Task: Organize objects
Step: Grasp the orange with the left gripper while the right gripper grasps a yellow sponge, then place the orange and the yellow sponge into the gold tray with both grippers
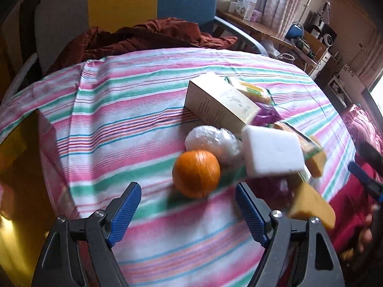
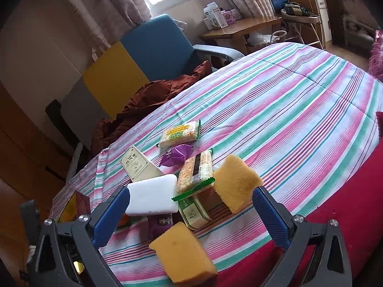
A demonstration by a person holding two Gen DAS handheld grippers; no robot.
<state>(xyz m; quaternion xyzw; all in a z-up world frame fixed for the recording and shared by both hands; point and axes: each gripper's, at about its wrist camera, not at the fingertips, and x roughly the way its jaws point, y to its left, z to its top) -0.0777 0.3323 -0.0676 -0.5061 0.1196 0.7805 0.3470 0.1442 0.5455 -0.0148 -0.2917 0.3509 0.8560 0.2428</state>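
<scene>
A pile of objects lies on the striped cloth [image 1: 119,110]. In the left wrist view I see an orange [image 1: 196,173], a white plastic-wrapped ball [image 1: 213,143], a white sponge [image 1: 273,153], a cream box [image 1: 220,105] and a yellow sponge [image 1: 311,205]. My left gripper [image 1: 188,208] is open and empty, just short of the orange. In the right wrist view my right gripper [image 2: 191,212] is open and empty over the white sponge [image 2: 153,196], two yellow sponges [image 2: 235,181] [image 2: 184,256], cracker packets [image 2: 196,172] [image 2: 179,134], a purple packet [image 2: 174,155] and a green box [image 2: 194,212].
A rust-red garment [image 1: 143,38] lies on the blue and yellow chair [image 2: 153,47] beyond the table's far edge. A wooden desk with boxes [image 2: 239,26] stands by the window. Red fabric [image 2: 347,203] hangs past the cloth's near edge at the right.
</scene>
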